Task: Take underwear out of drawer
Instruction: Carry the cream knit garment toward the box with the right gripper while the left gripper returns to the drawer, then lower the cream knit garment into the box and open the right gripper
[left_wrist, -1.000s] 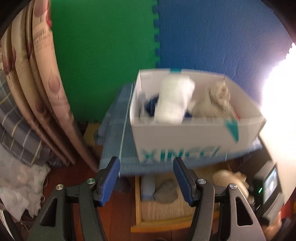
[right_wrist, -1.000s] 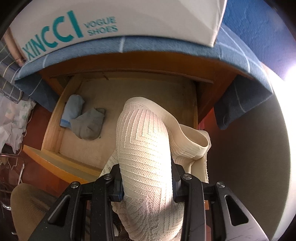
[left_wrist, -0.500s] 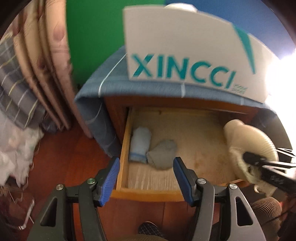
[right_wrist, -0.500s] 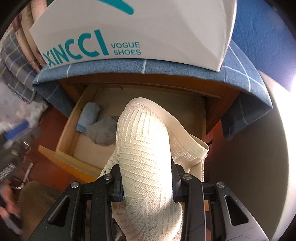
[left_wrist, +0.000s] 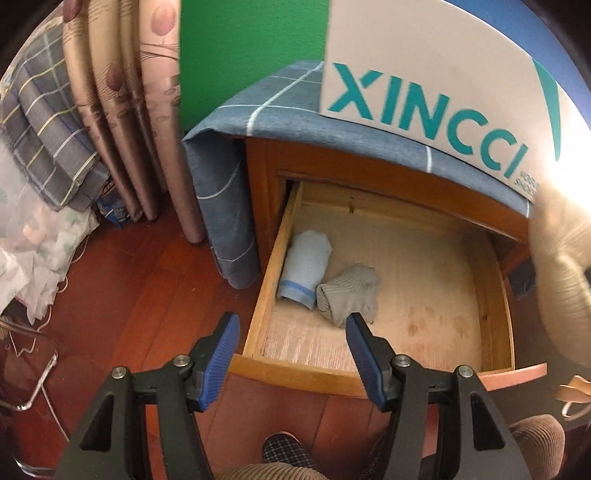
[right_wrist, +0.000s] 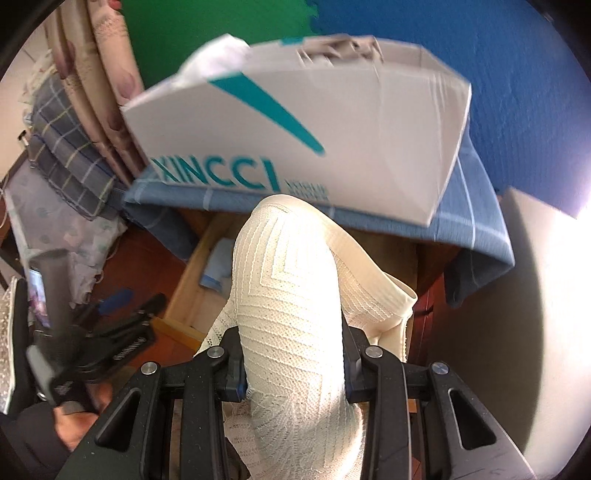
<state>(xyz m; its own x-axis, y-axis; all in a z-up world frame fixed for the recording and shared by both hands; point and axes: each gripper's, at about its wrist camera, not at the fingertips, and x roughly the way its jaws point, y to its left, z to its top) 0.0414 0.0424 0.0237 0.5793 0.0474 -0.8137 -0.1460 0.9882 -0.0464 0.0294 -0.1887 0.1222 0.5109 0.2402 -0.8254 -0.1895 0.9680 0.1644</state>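
Observation:
The wooden drawer (left_wrist: 495, 306) stands pulled out under a cloth-covered cabinet. Along its left side lie a rolled light-blue piece of underwear (left_wrist: 306, 267) and a crumpled grey one (left_wrist: 349, 295). My left gripper (left_wrist: 291, 349) hangs open over the drawer's front left corner with nothing between its blue pads. My right gripper (right_wrist: 293, 354) is shut on a cream knitted piece of underwear (right_wrist: 291, 295), lifted above the drawer in front of the white shoe box (right_wrist: 351, 122). That cream piece shows blurred at the right edge (left_wrist: 561, 280) of the left wrist view.
The white XINCCI shoe box (left_wrist: 424, 74) with clothes in it sits on the blue checked cloth (left_wrist: 258, 110) over the cabinet. Curtains (left_wrist: 125, 103) and piled fabric (left_wrist: 44, 147) stand to the left on the red wood floor (left_wrist: 147, 295). A pale wall (right_wrist: 517, 332) lies right.
My left gripper has dropped from shoe-box height to just over the drawer's front. My right gripper has risen with the cream underwear, so the box top now shows.

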